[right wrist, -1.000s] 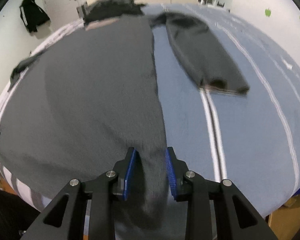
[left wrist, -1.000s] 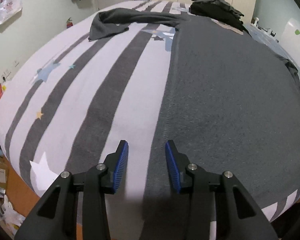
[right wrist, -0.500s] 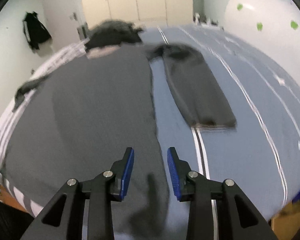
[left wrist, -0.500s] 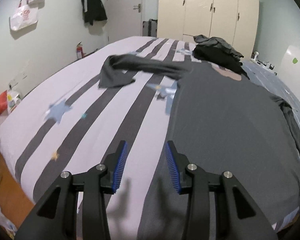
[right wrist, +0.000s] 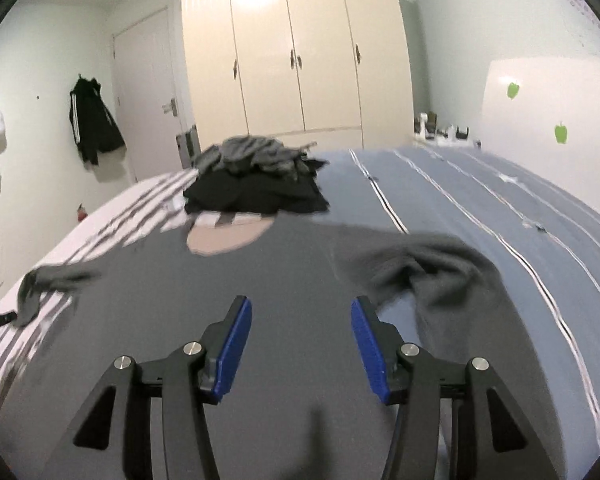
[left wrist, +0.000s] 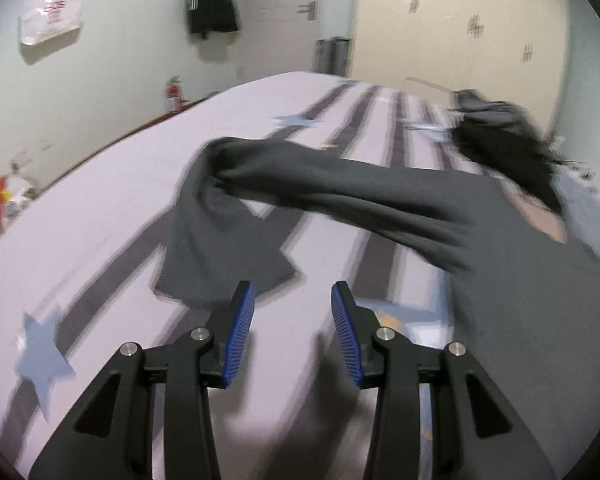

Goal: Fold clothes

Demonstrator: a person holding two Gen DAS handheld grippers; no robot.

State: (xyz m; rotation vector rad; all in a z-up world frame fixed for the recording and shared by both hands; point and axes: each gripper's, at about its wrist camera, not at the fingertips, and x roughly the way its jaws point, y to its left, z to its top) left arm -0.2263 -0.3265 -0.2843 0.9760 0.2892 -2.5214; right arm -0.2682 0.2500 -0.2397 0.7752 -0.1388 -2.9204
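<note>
Grey sweater point(right wrist: 284, 280) spread flat on the bed point(right wrist: 480, 208), both tongs above it with nothing in them.

The left tongs point(left wrist: 292, 316) hang released just short of the sweater's left sleeve point(left wrist: 236, 236), which lies bent across the striped sheet point(left wrist: 100, 208). The right tongs point(right wrist: 300, 336) are opening over the sweater's body, nothing between the pads; the right sleeve point(right wrist: 448, 276) lies crumpled just beside them. A pile of dark clothes point(right wrist: 256, 184) sits beyond the sweater's collar.
</note>
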